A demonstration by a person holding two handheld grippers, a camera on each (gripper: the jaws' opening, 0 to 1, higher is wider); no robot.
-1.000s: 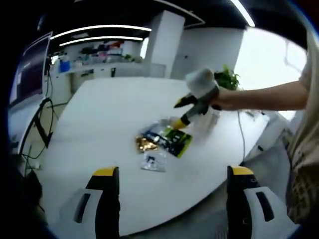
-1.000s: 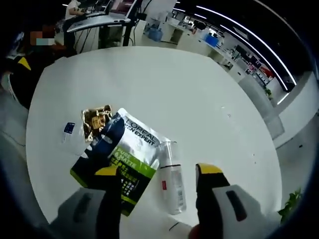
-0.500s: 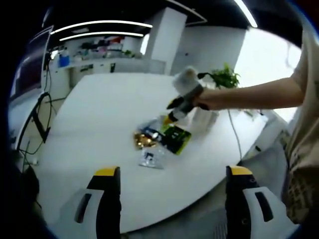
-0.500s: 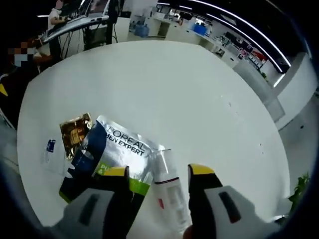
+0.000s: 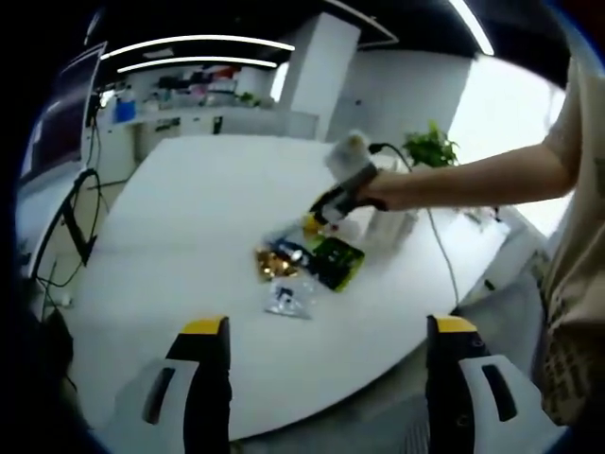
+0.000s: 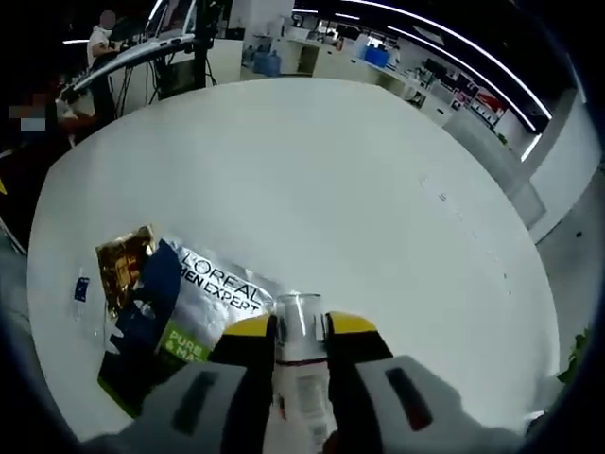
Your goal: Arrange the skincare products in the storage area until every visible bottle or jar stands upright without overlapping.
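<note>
While the right tool is closing its 2 yellow-tipped jaws against the sides of a clear plastic bottle with a transparent cap, that bottle is lying between them in the right gripper view, cap pointing away from the camera, at the near edge of the round white worktop. Its lower body is sitting among the jaw bodies, so how much of it is touching the surface cannot be told.

Just beside the bottle, on its left, a flat silver, blue and green L'Oreal Men Expert sachet is lying face up. A small crinkled gold foil packet is touching the sachet's far left corner, and a small clear sample sachet with a blue label is resting near it, closer to the worktop edge.

In the left gripper view, the left tool is hanging above the near side of the worktop with its 2 jaws spread wide, gripping nothing. Across the worktop, a person's bare forearm is reaching in from the right, working the right tool down at the cluster of packets. A green potted plant is standing beyond the far edge.
</note>
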